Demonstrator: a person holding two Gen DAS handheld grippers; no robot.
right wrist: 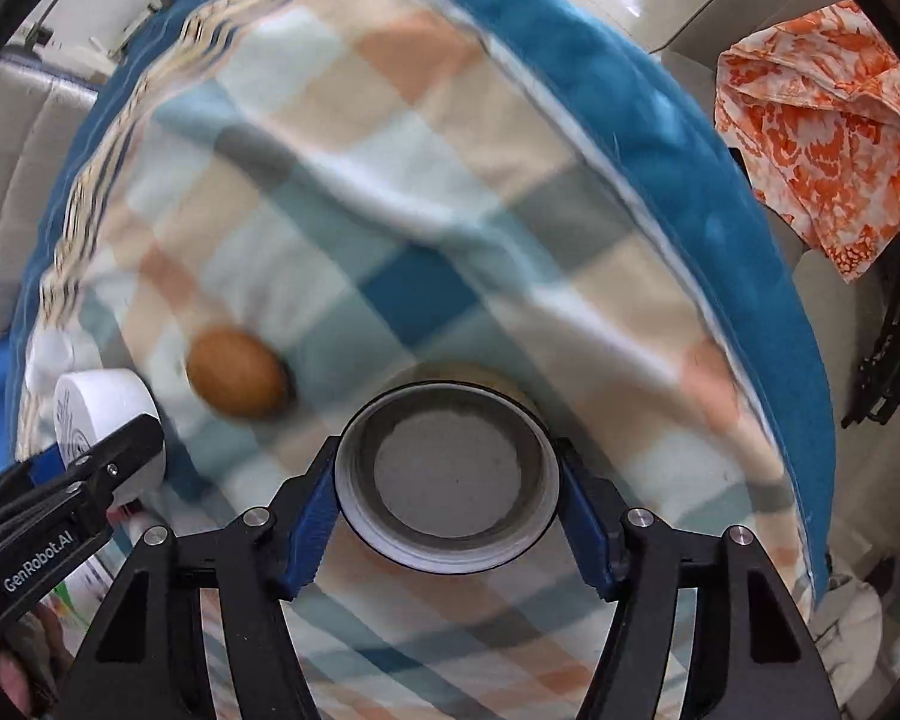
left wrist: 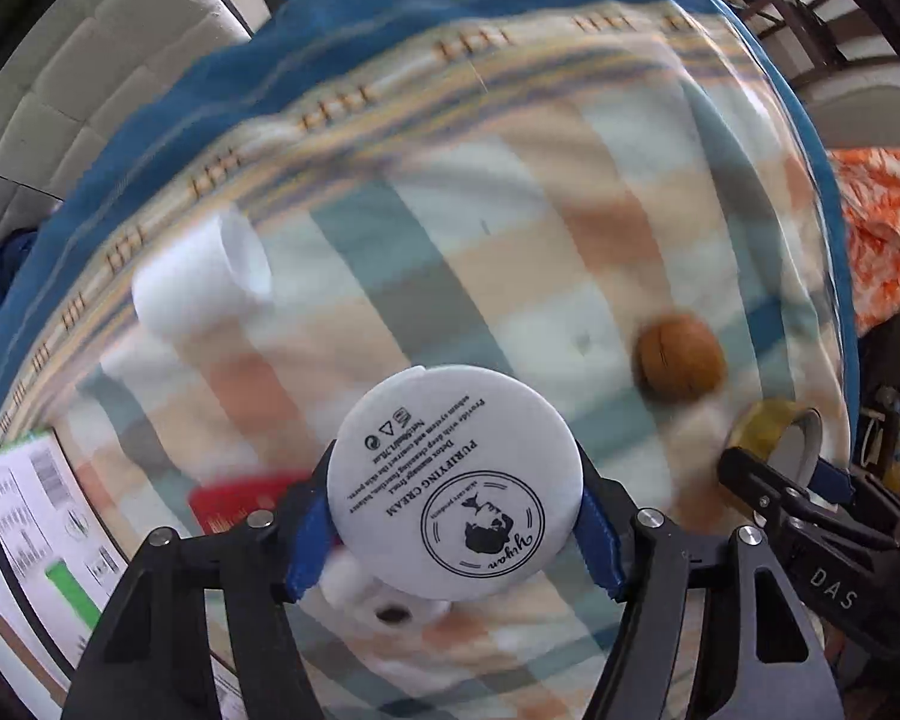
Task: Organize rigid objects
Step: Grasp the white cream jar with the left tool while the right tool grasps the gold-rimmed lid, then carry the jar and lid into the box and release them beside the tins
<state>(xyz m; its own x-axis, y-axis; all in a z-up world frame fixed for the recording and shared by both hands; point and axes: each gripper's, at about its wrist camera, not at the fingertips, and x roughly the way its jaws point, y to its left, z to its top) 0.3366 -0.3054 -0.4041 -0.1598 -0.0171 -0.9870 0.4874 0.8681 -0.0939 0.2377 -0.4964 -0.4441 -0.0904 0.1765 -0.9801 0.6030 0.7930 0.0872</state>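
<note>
Between my left gripper point(left wrist: 456, 531) jaws: cream jar point(left wrist: 455, 480), clamped across its round sides, lifted over the checked-cloth table point(left wrist: 510, 210). Rigid plastic, smooth, probably light; I judge it may slip. Right gripper point(right wrist: 447, 510) jaws clamp the tape roll point(right wrist: 447, 474) by its rim. Brown ball point(left wrist: 678, 357) lies loose.
</note>
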